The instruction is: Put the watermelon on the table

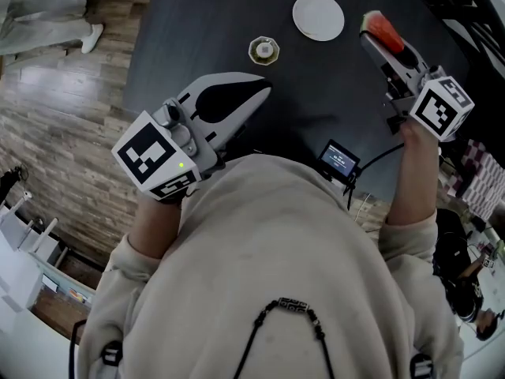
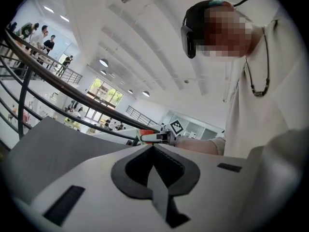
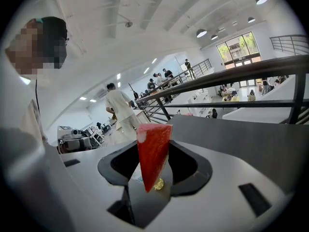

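A red watermelon wedge (image 1: 385, 30) with a green rind is held over the right side of the dark table (image 1: 205, 22), and my right gripper (image 1: 375, 44) is shut on it. In the right gripper view the wedge (image 3: 153, 151) stands upright between the jaws, point down. My left gripper (image 1: 256, 97) hovers over the table's near edge with its fingertips together and nothing between them. The left gripper view shows its tips (image 2: 153, 147) meeting, with the right gripper and the red wedge (image 2: 147, 136) beyond them.
A white plate (image 1: 318, 16) lies on the table's far side, with a small round yellowish object (image 1: 264, 50) to its left. A small device with a lit screen (image 1: 339, 159) sits at the near edge. Wooden floor lies to the left, railings beyond.
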`<state>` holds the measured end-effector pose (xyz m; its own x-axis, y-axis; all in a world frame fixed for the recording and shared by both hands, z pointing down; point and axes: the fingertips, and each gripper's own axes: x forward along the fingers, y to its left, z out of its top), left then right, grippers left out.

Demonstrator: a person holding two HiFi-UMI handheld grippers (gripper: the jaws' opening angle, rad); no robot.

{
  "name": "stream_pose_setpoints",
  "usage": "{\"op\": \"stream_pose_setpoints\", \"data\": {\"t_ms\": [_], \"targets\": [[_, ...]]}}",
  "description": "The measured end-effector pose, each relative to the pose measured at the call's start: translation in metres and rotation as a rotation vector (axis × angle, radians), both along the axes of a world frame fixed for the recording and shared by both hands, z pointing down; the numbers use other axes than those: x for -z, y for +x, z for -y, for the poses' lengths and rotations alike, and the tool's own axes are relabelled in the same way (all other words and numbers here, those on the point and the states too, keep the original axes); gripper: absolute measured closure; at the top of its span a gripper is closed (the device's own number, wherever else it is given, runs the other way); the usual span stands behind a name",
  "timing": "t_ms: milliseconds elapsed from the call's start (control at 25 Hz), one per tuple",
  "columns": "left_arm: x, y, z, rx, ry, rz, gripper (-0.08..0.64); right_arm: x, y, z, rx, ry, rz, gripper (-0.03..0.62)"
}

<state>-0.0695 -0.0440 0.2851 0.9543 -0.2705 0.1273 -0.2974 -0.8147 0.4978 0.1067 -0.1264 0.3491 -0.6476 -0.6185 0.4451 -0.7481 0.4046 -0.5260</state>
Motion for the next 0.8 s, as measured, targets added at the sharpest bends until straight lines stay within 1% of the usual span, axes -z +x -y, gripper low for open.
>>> {"op": "stream_pose_setpoints", "data": {"t_ms": [200, 440, 800], "targets": [[-0.007, -0.008, 0.005, 0.019, -0.018, 0.004, 0.554, -0.025, 0.002, 0.009, -0.005, -0.044, -0.031, 0.399], [-0.012, -0.015, 0.006, 0.033, -0.03, 0.011, 0.554, -0.049, 0.003, 0.018, -0.012, -0.076, -0.059, 0.399], [-0.019, -0.025, 0.006, 0.048, -0.049, 0.022, 0.554, -0.089, -0.001, 0.032, 0.015, -0.134, -0.111, 0.399]]}}
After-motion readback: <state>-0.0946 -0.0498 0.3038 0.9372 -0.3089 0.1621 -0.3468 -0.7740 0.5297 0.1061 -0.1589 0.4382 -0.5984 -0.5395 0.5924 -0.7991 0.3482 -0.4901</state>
